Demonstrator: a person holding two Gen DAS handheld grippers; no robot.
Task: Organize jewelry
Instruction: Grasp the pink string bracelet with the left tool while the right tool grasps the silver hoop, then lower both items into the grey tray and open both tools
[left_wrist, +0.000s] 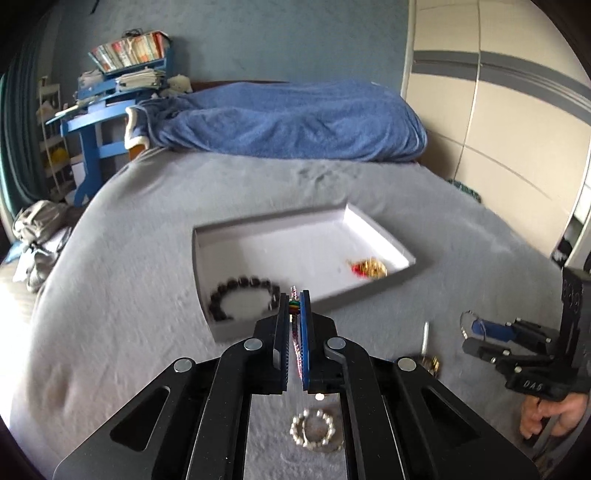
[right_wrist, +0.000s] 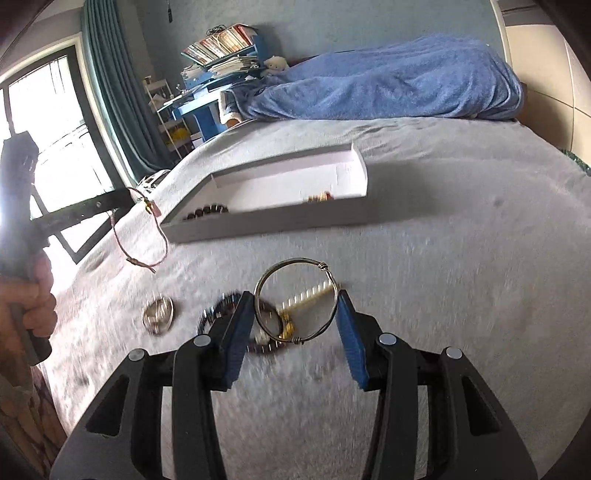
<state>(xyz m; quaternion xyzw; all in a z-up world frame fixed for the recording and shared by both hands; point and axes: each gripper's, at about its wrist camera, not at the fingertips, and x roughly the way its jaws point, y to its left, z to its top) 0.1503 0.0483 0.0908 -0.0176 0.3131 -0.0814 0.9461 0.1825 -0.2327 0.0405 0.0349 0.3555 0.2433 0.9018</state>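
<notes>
Two pieces sit in the shallow white cardboard tray (left_wrist: 380, 236): black bead bracelet (left_wrist: 242, 295), gold-and-red ornament (left_wrist: 369, 267). Left gripper (left_wrist: 294, 314) is clamped on a pink cord bracelet (right_wrist: 138, 236), right gripper (right_wrist: 295, 321) pinches a silver wire bangle (right_wrist: 295, 301), both short of the tray. Silver bead bracelet (left_wrist: 314, 430) and others left nearer than the tray.

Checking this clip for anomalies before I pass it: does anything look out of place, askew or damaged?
Nothing looks damaged or spilled. The left gripper pinches a pink cord bracelet that dangles clear of the bed, and the right gripper holds a wire bangle. Several pieces lie loose outside the white tray, as expected mid-task.
</notes>
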